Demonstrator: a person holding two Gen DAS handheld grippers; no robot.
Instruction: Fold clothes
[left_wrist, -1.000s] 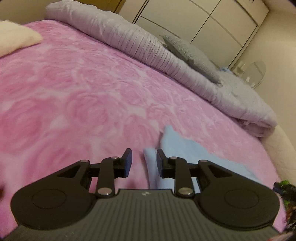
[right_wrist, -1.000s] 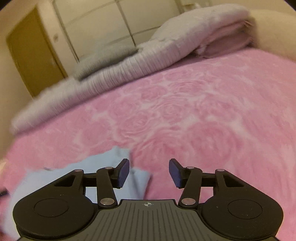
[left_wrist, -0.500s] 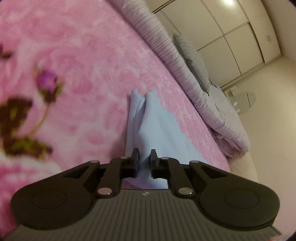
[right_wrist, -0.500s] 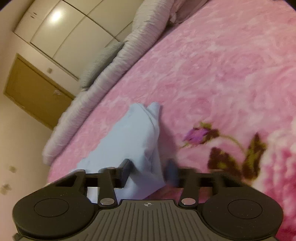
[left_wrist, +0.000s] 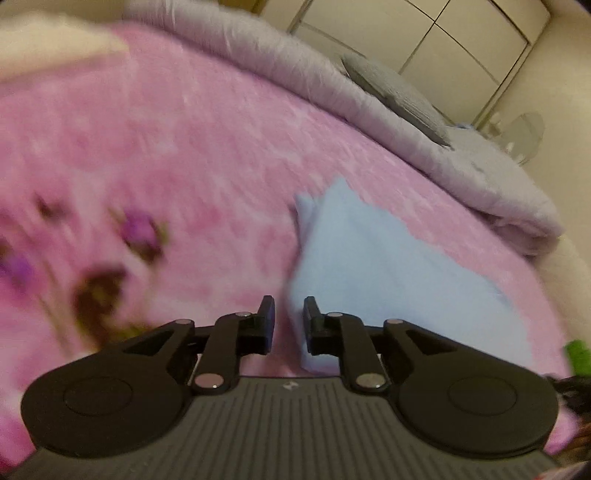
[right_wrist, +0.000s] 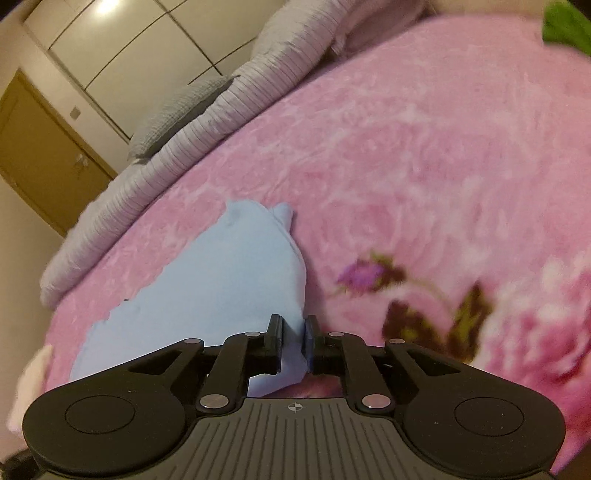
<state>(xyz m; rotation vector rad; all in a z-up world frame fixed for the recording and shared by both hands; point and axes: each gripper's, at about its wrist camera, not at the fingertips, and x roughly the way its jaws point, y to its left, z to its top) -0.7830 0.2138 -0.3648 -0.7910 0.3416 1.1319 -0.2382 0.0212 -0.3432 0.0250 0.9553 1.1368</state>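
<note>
Left wrist view is showing the left gripper (left_wrist: 289, 314) angling down toward the pink blanket (left_wrist: 184, 177), its jaws having just been easing apart a little, a narrow gap standing between them. The light blue cloth (left_wrist: 369, 258) is rising into that gap along the inner face of the right-hand finger, while the left-hand finger is standing just clear of it, so whether the pads are really squeezing the fabric is hard to say through the blur. From there the cloth is stretching away up and to the right across the blanket, ending in two small peaks.

Over on the right wrist view, the right gripper (right_wrist: 293, 330) is also tilting down at the bed, rolled so the room is leaning. Its jaws have just been closing and are pinching a fold of the light blue cloth (right_wrist: 229, 269) tight between the pads, a corner hanging below them. The rest is spreading up and to the left, lying on the pink blanket (right_wrist: 406, 147).

A grey quilt (right_wrist: 207, 129) is lying rolled along the far edge.
</note>
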